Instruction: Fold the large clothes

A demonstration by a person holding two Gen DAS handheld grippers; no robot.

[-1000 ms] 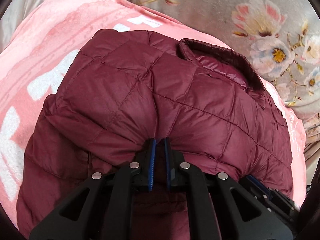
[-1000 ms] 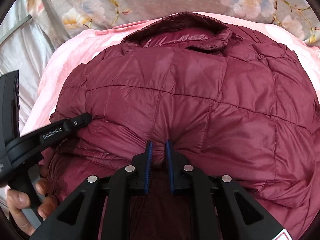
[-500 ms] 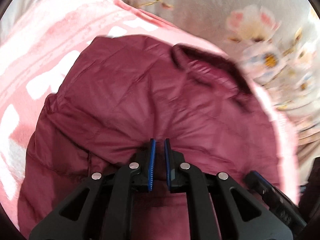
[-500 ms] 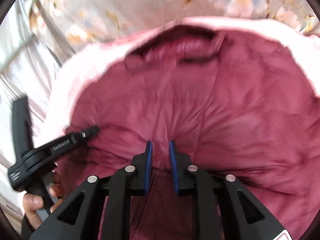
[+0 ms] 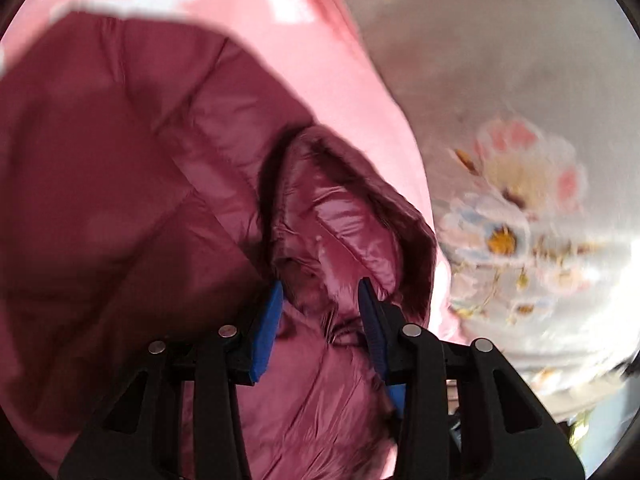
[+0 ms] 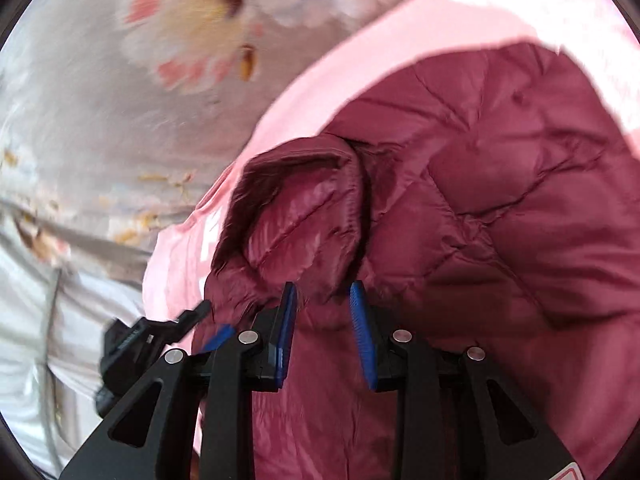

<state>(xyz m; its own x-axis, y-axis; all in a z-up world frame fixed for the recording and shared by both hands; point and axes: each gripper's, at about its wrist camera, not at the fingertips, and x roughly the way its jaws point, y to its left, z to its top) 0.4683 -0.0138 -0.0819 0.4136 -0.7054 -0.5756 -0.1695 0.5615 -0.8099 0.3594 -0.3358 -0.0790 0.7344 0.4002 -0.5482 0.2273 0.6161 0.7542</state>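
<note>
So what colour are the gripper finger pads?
Blue pads, clearest in the right wrist view.

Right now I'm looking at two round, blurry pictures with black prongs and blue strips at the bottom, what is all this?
There is no robot: a person holds a two-finger gripper in each hand, each with a fisheye camera looking along its fingers.

One picture is from the left gripper, the other from the right gripper. The blue strips are the finger pads.

A maroon quilted jacket lies on a pink blanket, over a grey floral sheet. In both views the jaws stand apart around bunched jacket fabric near the collar, not clamped on it. The left gripper also shows at the edge of the right view.
</note>
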